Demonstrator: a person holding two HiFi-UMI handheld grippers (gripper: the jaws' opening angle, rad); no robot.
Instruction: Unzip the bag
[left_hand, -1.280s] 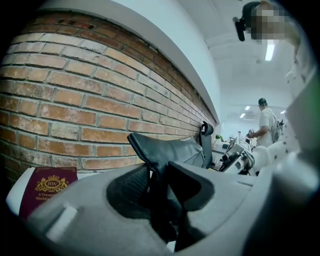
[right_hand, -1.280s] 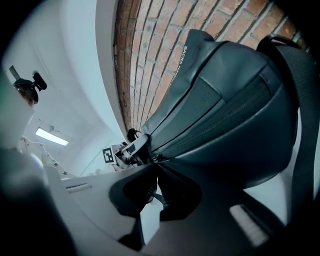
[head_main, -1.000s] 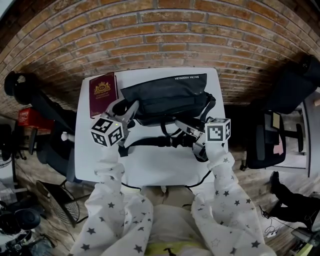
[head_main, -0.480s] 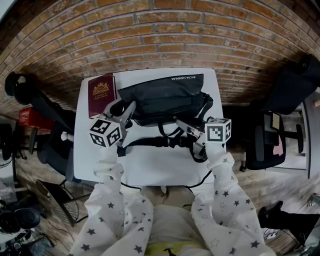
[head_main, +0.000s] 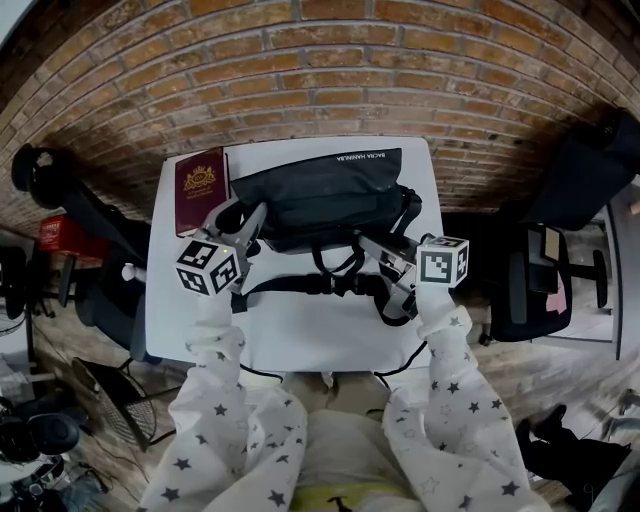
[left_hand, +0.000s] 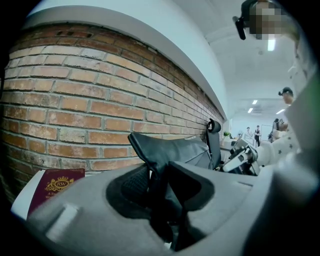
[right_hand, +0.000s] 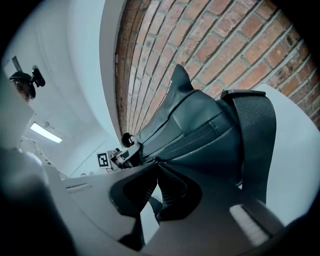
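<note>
A black bag (head_main: 320, 195) lies on the white table (head_main: 300, 335) against the brick wall. My left gripper (head_main: 252, 220) is at the bag's left end, shut on a fold of its black fabric (left_hand: 165, 150); in the left gripper view the gripper (left_hand: 159, 172) pinches that fold upright. My right gripper (head_main: 368, 242) is at the bag's front right. In the right gripper view the gripper (right_hand: 157, 164) is shut where the zipper line of the bag (right_hand: 200, 130) ends, on the zipper pull. The pull itself is hidden between the pads.
A dark red booklet (head_main: 198, 188) lies at the table's far left, beside the bag. The bag's black strap (head_main: 310, 285) loops across the table in front of it. A brick wall (head_main: 320, 80) stands right behind the table. A dark office chair (head_main: 530, 290) is to the right.
My right gripper has slid a little to the right along the bag's front. My left gripper keeps its hold on the bag's left end.
</note>
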